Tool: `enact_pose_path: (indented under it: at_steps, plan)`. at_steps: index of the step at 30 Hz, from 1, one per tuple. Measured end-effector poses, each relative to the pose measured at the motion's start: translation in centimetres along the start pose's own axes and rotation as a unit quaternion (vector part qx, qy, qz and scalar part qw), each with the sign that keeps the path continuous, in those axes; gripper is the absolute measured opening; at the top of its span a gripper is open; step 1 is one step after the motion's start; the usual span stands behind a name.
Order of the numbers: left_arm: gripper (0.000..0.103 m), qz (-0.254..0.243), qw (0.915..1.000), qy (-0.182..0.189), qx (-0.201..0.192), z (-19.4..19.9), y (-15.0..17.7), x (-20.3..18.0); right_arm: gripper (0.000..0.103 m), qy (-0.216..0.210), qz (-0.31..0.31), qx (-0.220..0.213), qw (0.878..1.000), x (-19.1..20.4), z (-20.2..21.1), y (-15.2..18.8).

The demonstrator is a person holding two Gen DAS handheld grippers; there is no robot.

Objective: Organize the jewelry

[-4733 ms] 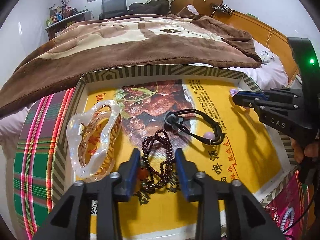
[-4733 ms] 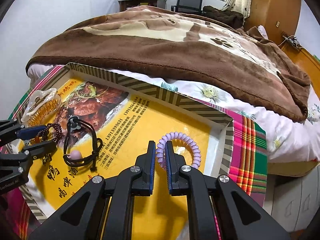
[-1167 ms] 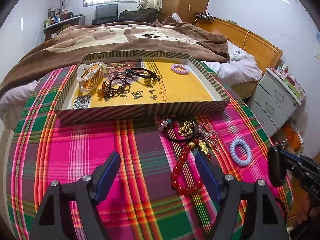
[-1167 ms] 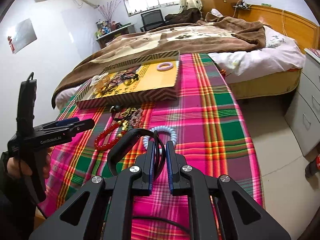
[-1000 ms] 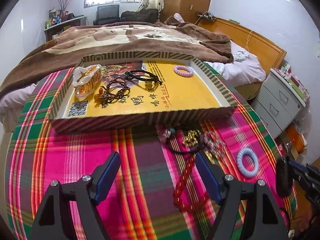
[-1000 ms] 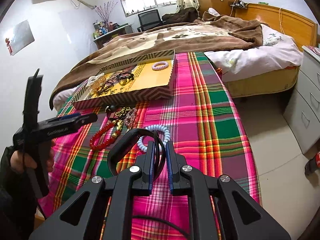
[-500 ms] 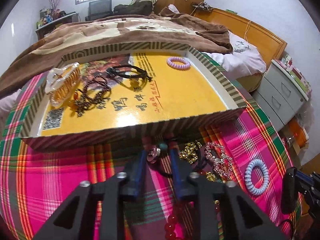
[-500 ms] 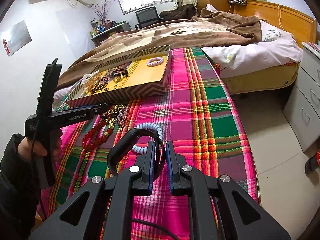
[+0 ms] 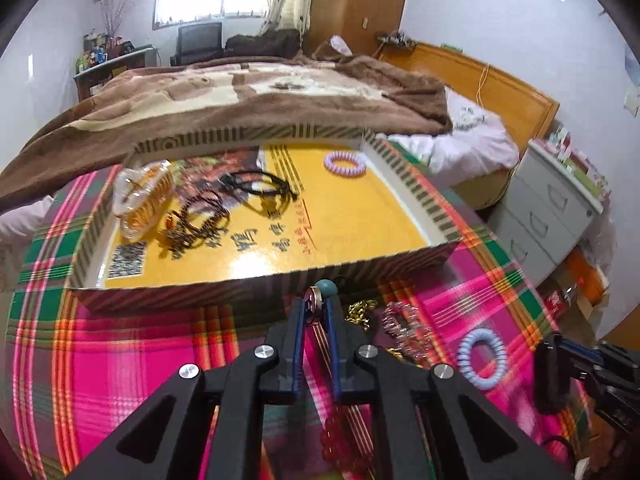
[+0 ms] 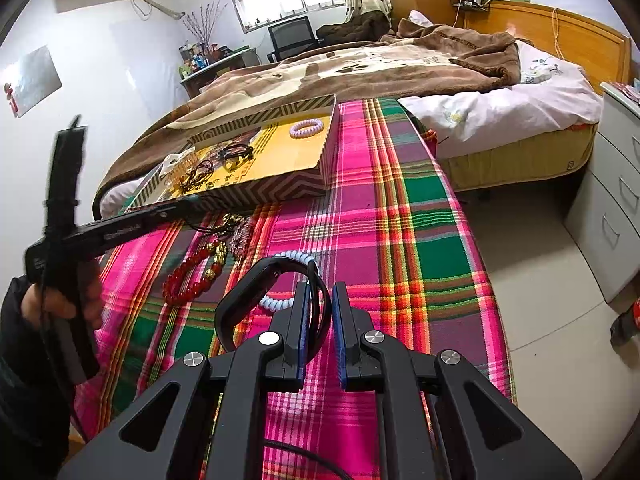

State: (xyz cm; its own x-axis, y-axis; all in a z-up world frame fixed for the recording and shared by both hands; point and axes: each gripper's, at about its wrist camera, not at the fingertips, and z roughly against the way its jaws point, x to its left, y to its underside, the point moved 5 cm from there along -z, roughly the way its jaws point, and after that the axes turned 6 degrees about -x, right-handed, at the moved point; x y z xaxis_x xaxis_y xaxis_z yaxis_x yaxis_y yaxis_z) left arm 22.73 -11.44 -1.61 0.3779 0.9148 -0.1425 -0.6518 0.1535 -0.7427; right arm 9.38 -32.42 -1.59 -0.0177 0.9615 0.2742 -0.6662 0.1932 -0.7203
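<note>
My left gripper (image 9: 317,305) has its jaws closing on a black cord bracelet (image 9: 325,289) with a teal bead and a metal ring. The pads press on the ring, just before the striped tray (image 9: 256,280). The yellow tray floor holds a clear hair claw (image 9: 140,196), a dark bead bracelet (image 9: 196,220), a black cord (image 9: 256,186) and a purple coil tie (image 9: 345,162). On the plaid cloth lie a gold chain (image 9: 362,310), a pink crystal bracelet (image 9: 404,328), red beads (image 10: 188,276) and a blue coil tie (image 9: 482,360). My right gripper (image 10: 319,300) is shut on a black band (image 10: 256,280) above the cloth.
The plaid cloth (image 9: 120,360) covers the table, whose right edge drops to the floor (image 10: 540,280). A bed with a brown blanket (image 9: 240,100) lies behind the tray. Grey drawers (image 9: 548,216) stand at the right. A hand (image 10: 60,300) holds the left gripper.
My left gripper moved in to the jewelry pile before the tray and went from wide open to closed on the teal-bead cord bracelet. The right gripper kept still, holding the black band.
</note>
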Motion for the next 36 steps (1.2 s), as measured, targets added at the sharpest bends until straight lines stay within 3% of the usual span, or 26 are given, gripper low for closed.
enact_pose_path:
  at_steps: [16,18,19,21,23,25,27,29,31,32,33,36]
  plan:
    - [0.011,0.004,0.9984,0.021,-0.053,6.6,-2.9,0.7,0.011,-0.008,0.008,-0.021,1.0,1.5,1.6,-1.6]
    - [0.011,0.021,0.9971,0.058,-0.045,7.2,-2.3,0.8,0.011,-0.009,0.008,-0.022,1.0,1.6,1.8,-1.7]
    - [0.011,0.018,0.9977,0.054,-0.038,6.9,-2.0,1.0,0.011,-0.01,0.008,-0.021,1.0,1.7,1.7,-1.7]
    - [0.011,0.003,0.9999,-0.008,0.007,5.2,-0.1,2.4,0.011,-0.011,0.007,-0.019,1.0,1.9,1.7,-1.6]
    - [0.011,0.031,0.999,-0.014,0.029,4.6,1.3,4.0,0.011,-0.016,0.008,-0.021,1.0,2.2,1.9,-1.5]
    - [0.011,0.057,0.9982,0.012,0.011,5.7,1.7,4.5,0.011,-0.018,0.013,-0.022,1.0,2.5,2.0,-1.5]
    - [0.011,0.054,0.9985,0.007,-0.011,6.8,1.6,4.7,0.011,-0.017,0.013,-0.02,1.0,2.8,1.8,-1.5]
    - [0.011,0.073,0.9963,0.03,-0.036,7.6,1.4,5.4,0.011,-0.018,0.014,-0.019,1.0,3.0,1.7,-1.5]
    - [0.011,0.086,0.9916,0.05,-0.082,8.6,1.5,6.5,0.011,-0.019,0.017,-0.02,0.999,3.3,1.8,-1.4]
    - [0.011,0.09,0.9922,0.027,-0.083,8.3,1.6,7.0,0.011,-0.019,0.017,-0.02,0.999,3.4,1.8,-1.4]
    - [0.011,0.105,0.9932,-0.004,-0.051,7.5,1.9,8.2,0.011,-0.019,0.016,-0.019,0.999,3.5,1.8,-1.3]
    - [0.011,0.114,0.9919,0.033,-0.045,7.8,2.1,8.1,0.011,-0.019,0.022,-0.016,0.999,3.7,1.6,-1.2]
